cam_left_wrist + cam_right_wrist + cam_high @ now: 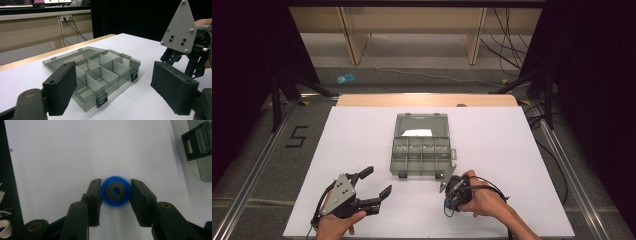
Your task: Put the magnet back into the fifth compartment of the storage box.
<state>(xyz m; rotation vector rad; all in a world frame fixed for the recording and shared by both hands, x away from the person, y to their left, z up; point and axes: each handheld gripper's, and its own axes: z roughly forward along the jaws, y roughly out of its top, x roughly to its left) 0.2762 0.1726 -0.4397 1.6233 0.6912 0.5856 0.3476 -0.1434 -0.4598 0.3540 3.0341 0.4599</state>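
White bench [362, 135], one sheet-covered top: one smoky clear compartment box [420, 150] is laid open at its middle, two black latches on the front edge. One blue ring [115, 191] is pinched flat on the bench by the right hand-held gripper [115, 192], just beside the box's front right corner. The left hand-held gripper [379, 182] is held spread, nothing between its jaws, well apart to the left.

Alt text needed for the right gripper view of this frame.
Seen from above, the right gripper has its two black jaws shut on a small blue ring with a dark grey centre that lies on the white table. A black latch of the clear compartment box shows at the upper right edge.
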